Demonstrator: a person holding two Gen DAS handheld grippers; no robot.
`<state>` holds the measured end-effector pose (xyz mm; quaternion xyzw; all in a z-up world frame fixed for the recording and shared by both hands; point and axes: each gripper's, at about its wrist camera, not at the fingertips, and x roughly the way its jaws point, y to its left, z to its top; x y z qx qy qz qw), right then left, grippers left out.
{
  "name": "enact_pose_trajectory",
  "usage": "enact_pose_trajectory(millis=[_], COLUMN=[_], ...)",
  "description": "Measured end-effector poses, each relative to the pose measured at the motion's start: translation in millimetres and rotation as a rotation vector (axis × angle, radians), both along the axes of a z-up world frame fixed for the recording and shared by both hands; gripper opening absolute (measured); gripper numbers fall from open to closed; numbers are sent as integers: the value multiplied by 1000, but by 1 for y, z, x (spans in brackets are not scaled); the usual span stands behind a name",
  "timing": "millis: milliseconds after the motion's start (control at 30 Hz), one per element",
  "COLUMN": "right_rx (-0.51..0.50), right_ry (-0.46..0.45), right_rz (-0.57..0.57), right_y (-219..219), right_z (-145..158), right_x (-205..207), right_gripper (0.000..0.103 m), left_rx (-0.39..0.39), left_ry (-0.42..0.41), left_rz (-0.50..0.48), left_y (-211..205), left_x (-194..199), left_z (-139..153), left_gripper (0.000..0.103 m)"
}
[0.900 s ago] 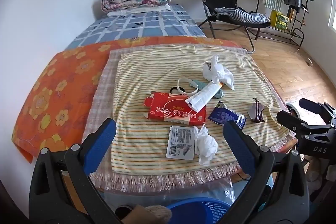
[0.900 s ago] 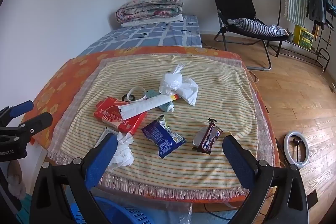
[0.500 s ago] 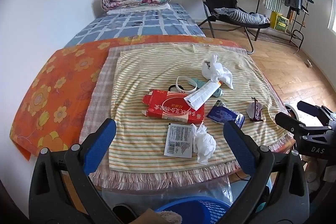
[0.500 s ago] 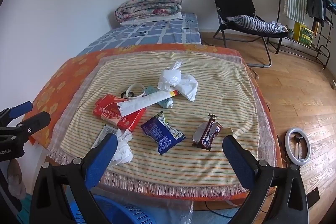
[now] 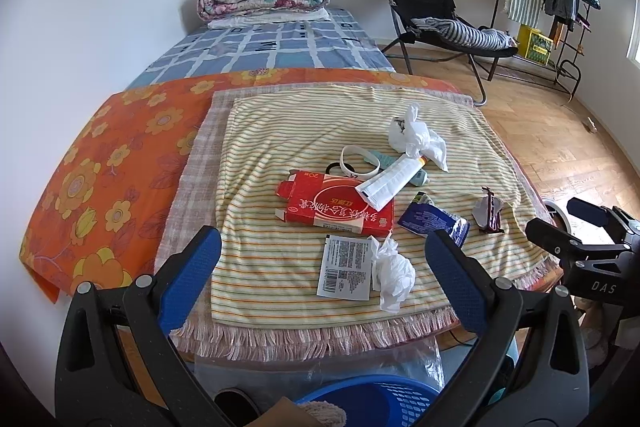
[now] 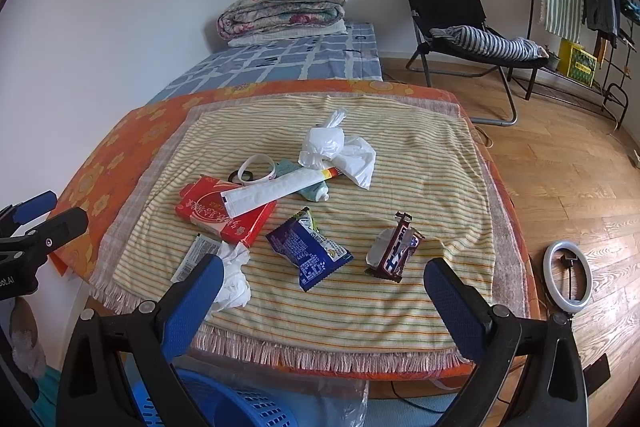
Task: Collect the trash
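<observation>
Two grippers hang wide open and empty at the near edge of the table: the left gripper [image 5: 322, 269] above the crumpled white tissue [image 5: 391, 275] and the flat white printed sachet [image 5: 346, 267], the right gripper [image 6: 320, 293] nearer the blue snack wrapper [image 6: 308, 253] and the dark brown chocolate-bar wrapper [image 6: 396, 253]. Over the last second little has changed; both views have only drifted slightly, and every piece of litter lies where it did, so collecting has, by my reading, not yet begun.

Farther back on the yellow striped cloth [image 5: 280, 131] lie the red cardboard carton [image 5: 340, 205], a long white tube-shaped packet [image 5: 390, 181] resting across it, a white wristband [image 5: 358, 163], a pale green tube [image 6: 310, 189] and a knotted white plastic bag [image 6: 336, 151].

Below the table edge stands a blue perforated plastic basket [image 6: 240, 407] with a clear plastic bag [image 6: 340, 399] about it; what shows of the inside looks empty, though most is hidden. It is the likely bin.
</observation>
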<state>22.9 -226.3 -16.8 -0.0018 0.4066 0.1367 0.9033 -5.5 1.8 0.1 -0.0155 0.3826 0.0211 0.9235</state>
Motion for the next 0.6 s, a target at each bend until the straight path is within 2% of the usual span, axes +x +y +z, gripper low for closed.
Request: enact_pose_trajectory(millis=[600], right_rx=[1], right_ry=[-7], right_rz=[2], right_y=[-2], right_z=[2], right_x=[-1], right_gripper=[101], left_rx=[-3], left_ry=[-5], left_rz=[6], left_y=[7], left_x=[-1], left_z=[5], left_gripper=[103])
